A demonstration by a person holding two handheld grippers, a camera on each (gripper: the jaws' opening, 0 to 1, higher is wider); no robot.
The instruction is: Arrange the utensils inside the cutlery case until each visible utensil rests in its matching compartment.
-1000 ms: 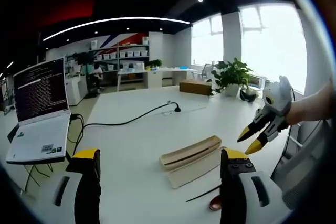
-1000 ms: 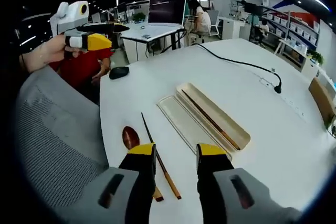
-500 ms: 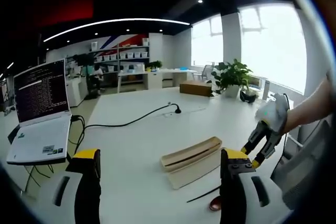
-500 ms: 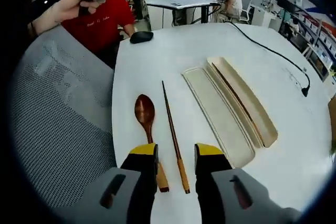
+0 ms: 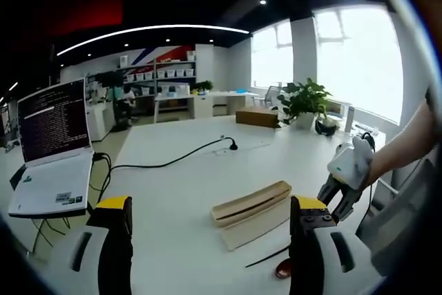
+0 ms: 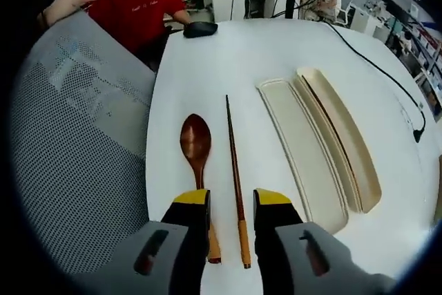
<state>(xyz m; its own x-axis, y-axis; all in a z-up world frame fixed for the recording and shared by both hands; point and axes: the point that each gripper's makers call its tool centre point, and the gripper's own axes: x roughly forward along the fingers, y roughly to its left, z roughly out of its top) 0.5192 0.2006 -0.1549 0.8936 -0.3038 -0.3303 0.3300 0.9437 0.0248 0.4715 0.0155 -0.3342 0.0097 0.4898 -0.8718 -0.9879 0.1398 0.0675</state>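
A brown wooden spoon (image 6: 196, 141) and a dark chopstick (image 6: 235, 164) lie side by side on the white table (image 6: 228, 60). My right gripper (image 6: 231, 202) stands open just over their handle ends, and the chopstick runs between its jaws. To the right sits the beige cutlery case (image 6: 359, 164) with a second chopstick (image 6: 336, 129) inside, its lid (image 6: 300, 150) lying flat beside it. My left gripper (image 5: 210, 205) is open above the table, with the case (image 5: 252, 200) ahead of it. The right gripper (image 5: 343, 183) comes in from the right, near the spoon (image 5: 282, 267).
A grey mesh chair back (image 6: 76, 143) borders the table's near edge. A person in a red shirt (image 6: 148, 12) sits beyond it, next to a black mouse (image 6: 200, 29). A laptop (image 5: 52, 157), a black cable (image 5: 166, 160) and a potted plant (image 5: 304, 101) stand farther off.
My right gripper has come down and closer to the spoon and chopstick handles, staying open. The left gripper has held still.
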